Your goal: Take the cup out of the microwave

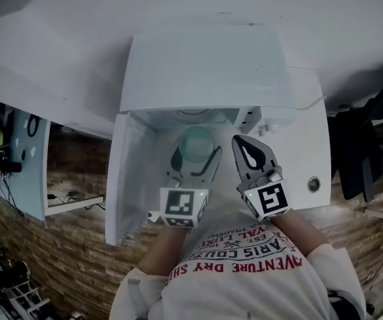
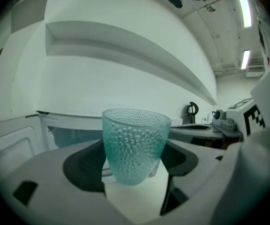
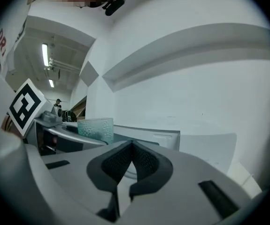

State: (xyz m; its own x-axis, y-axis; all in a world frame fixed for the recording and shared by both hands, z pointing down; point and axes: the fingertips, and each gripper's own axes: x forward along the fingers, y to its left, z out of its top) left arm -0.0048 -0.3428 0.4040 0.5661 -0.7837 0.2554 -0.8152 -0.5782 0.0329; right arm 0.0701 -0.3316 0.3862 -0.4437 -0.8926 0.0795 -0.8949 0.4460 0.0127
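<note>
Cup of teal dimpled glass [image 2: 134, 144] stands upright, clamped between the wide-set jaws of the left gripper [image 1: 196, 157] just at the near side of the white box-shaped microwave [image 1: 204, 72], its door [image 1: 130, 179] open at the left, while the right gripper [image 3: 131, 161], jaws pressed together on nothing, is close on the right
</note>
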